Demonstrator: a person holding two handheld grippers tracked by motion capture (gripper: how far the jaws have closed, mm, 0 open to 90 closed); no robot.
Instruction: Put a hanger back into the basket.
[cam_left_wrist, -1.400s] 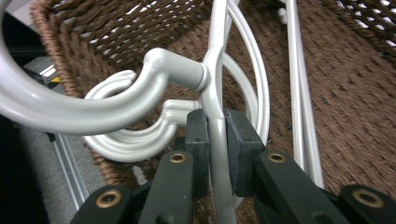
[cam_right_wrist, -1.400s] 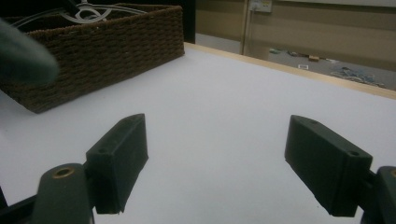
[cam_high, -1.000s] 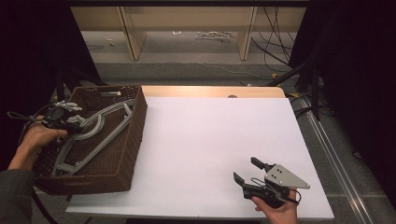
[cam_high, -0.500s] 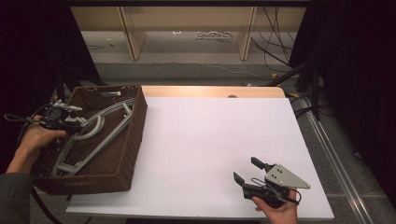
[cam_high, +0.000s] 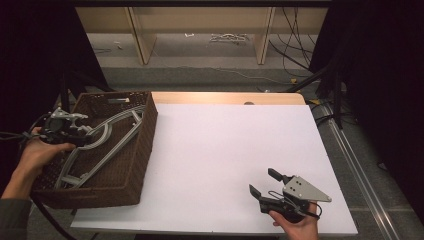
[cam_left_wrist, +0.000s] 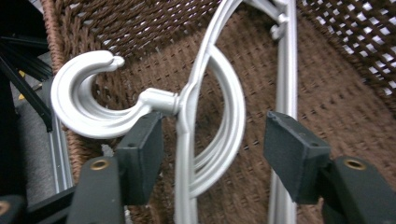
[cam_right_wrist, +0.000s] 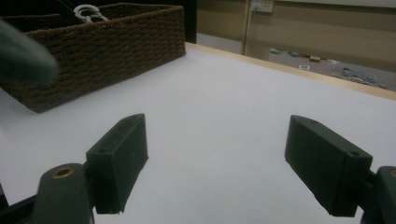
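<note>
Left gripper view: jaws just opening, released, straddling the hanger (cam_left_wrist: 187, 140) neck in the basket (cam_left_wrist: 336, 93).

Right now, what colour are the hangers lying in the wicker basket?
Silver-grey, set against the dark brown basket; the hangers show best in the left gripper view.

Two black grippers: right gripper (cam_high: 263, 183) beside the basket (cam_high: 125, 186), with grey three-cornered plate on top carrying small screws; left gripper (cam_high: 82, 135) with silver-grey top and dark trailing cable. Thick rectangular jaw pads, brass-coloured screw holes. Grey-green sleeve.
</note>
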